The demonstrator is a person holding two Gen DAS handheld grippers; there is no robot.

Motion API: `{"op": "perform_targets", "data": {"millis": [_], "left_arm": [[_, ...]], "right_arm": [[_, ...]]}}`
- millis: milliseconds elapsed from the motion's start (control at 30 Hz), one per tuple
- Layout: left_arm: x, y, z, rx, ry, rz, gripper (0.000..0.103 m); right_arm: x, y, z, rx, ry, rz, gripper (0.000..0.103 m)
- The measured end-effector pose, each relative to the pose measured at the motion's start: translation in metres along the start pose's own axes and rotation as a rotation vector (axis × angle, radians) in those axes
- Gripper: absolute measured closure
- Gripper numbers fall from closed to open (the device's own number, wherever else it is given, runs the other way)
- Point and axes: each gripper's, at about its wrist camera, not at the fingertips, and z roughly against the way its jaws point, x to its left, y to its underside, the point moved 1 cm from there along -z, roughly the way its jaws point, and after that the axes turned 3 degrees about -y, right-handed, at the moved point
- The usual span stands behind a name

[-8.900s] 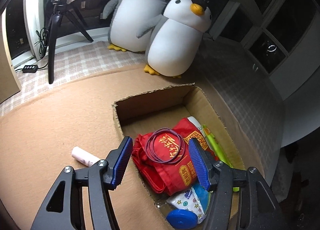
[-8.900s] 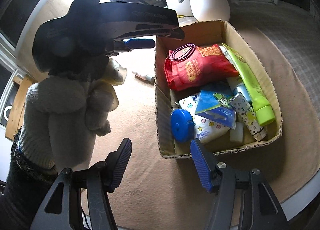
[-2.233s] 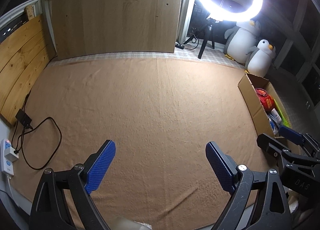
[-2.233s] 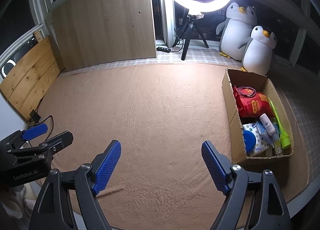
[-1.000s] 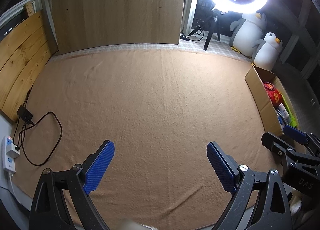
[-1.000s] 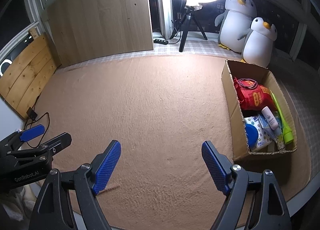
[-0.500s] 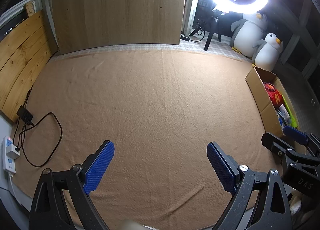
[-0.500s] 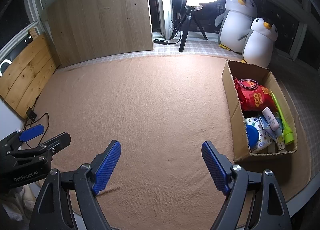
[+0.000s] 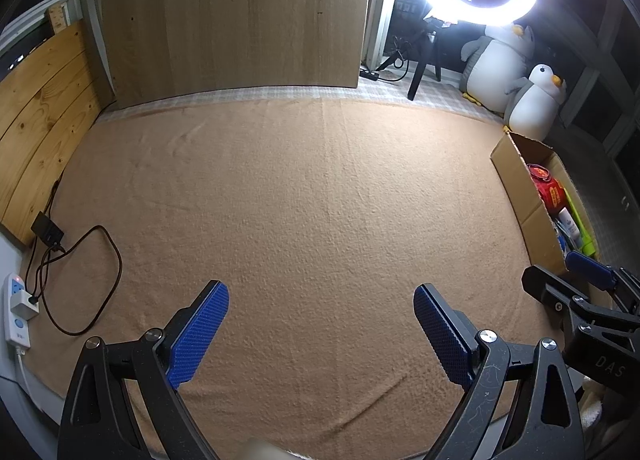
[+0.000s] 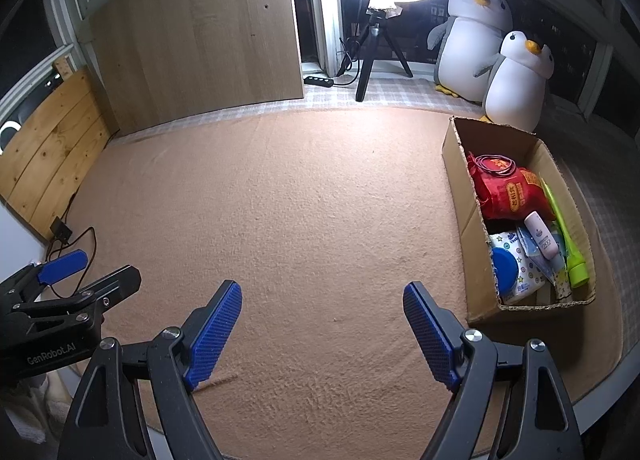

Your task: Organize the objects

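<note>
Both the left gripper (image 9: 320,334) and right gripper (image 10: 322,330) are hovering open and empty; the white tube (image 10: 542,239), loose earlier, is now lying in the box (image 10: 456,164).

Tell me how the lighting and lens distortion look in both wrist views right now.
Left wrist view: the ring light blows out the top right, corners fall dark, and a blurred pale patch sits at the bottom edge. Right wrist view: the same lamp glares at top centre, yet the cardboard box contents read clearly. Both views bow straight edges, like the wooden board.
</note>
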Motion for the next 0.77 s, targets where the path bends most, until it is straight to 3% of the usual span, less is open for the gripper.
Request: {"op": "perform_targets", "data": {"millis": [767], "left_arm": [[0.003, -0.004, -0.018, 0.016, -0.009, -0.008, 0.005]], "right_arm": [[-0.002, 0.004, -0.010, 0.021, -0.001, -0.008, 0.023]]}}
